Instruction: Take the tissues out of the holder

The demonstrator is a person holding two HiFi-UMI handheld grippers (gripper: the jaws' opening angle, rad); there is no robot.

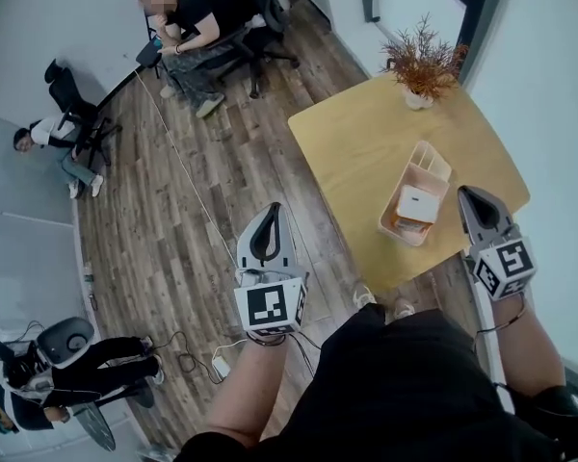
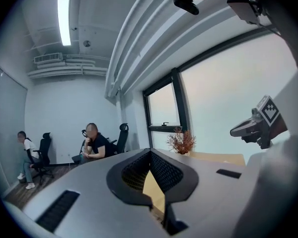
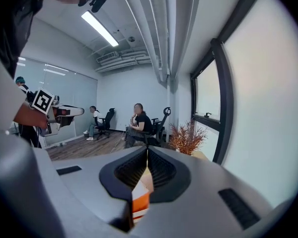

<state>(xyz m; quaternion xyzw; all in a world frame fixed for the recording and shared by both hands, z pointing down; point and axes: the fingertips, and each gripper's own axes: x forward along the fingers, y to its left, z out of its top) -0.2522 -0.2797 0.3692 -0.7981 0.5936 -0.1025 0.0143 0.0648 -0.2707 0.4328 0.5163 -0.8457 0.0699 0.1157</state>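
A pale pink slatted holder (image 1: 431, 158) lies on the square wooden table (image 1: 356, 152). In it rests a white tissue pack (image 1: 414, 203) with an orange edge. My right gripper (image 1: 465, 192) hovers just right of the holder near the table's front right corner, with its jaws shut and nothing between them. In the right gripper view its jaws (image 3: 147, 148) meet at the tips, and the orange and white pack (image 3: 139, 198) shows beyond them. My left gripper (image 1: 272, 208) hangs over the floor left of the table, shut and empty; in the left gripper view its tips (image 2: 150, 151) touch.
A dried reddish plant in a white pot (image 1: 422, 65) stands at the table's far corner. Windows run along the right wall. Two people sit on office chairs (image 1: 188, 17) across the wooden floor, and a cable (image 1: 188, 186) runs over the planks. Equipment sits at lower left (image 1: 63, 345).
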